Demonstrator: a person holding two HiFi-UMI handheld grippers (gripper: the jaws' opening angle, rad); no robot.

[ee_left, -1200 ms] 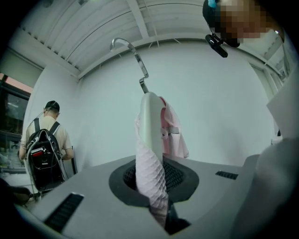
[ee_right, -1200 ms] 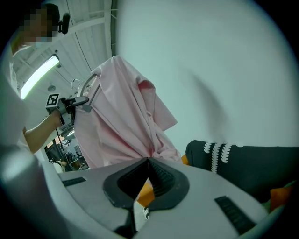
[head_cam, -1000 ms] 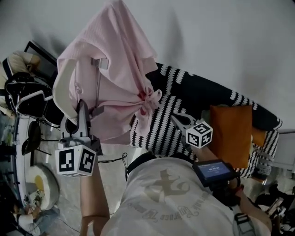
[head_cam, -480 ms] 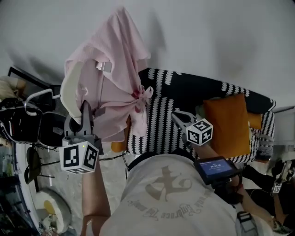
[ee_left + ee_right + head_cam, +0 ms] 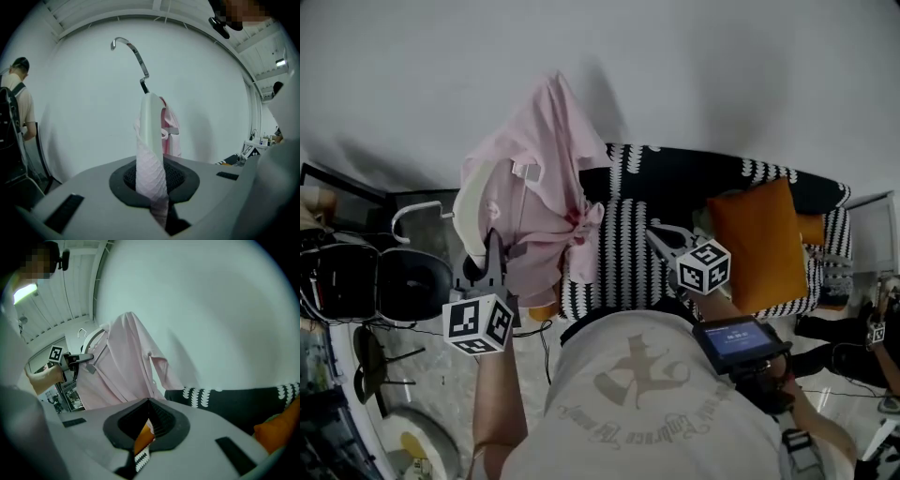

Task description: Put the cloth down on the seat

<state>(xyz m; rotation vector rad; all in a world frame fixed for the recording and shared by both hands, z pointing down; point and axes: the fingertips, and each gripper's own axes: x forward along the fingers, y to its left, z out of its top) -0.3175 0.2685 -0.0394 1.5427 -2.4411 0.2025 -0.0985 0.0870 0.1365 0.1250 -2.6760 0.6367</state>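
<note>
**Pink cloth up in the air, seat waiting below**

Behind everything is a plain white wall [image 5: 722, 75]. Dark chairs and other stuff stand far off on the left side.

My left hand-held gripper [image 5: 495, 251] is shut tight on the pink cloth [image 5: 548, 169]. It pinches the cloth where it wraps over the edge of a white hanger [image 5: 469, 211]. The cloth hangs high in front of the wall, above the left end of the seat [image 5: 628, 253]. It is not lying on the seat yet. Part of it is bunched up near the middle, and that bunch hangs just over the striped black and white cover.

I think the cloth is light, soft and floppy. It will fold and slide any way it likes, but it will not break. The hanger inside is the stiff part, so the edge I am pinching looks like a good place to hold. From there I can carry both across and lay them down slowly.

My right hand-held gripper [image 5: 652, 231] is over the seat with its jaws pressed together, and it holds no cloth. It could catch the loose bottom edge to keep it flat.

An orange cushion [image 5: 759, 244] sits on the right part of the seat, so I think the bare striped part beside it is the best spot.
</note>
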